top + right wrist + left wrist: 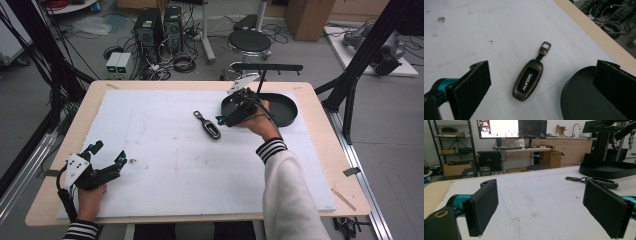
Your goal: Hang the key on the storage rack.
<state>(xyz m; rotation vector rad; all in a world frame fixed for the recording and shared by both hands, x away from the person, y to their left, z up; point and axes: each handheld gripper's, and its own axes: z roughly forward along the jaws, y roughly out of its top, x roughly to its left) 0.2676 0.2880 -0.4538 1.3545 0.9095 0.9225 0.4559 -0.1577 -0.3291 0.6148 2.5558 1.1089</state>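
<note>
A wooden table is seen from the high view, most of its top covered by a white sheet that is marked with a few dark smudges. At the far right of the sheet a shallow black oval tray is set, its near edge also seen in the right gripper view and its side in the left gripper view. The right gripper is held above the table by the person's right hand, just over the left end of the tray, a white sleeve with a striped cuff being seen behind it; its jaws are spread wide, and nothing is held between them. The left gripper is held by the left hand at the near left corner of the sheet, well apart from the tray, and its jaws too are spread wide with nothing between them. A dark car key fob marked HAVAL, with a short strap and metal loop at one end, is laid flat on the sheet just left of the tray and near the right gripper; in the right gripper view it is framed between the open jaws, apart from both, and in the left gripper view it is seen far off in front of the tray.
</note>
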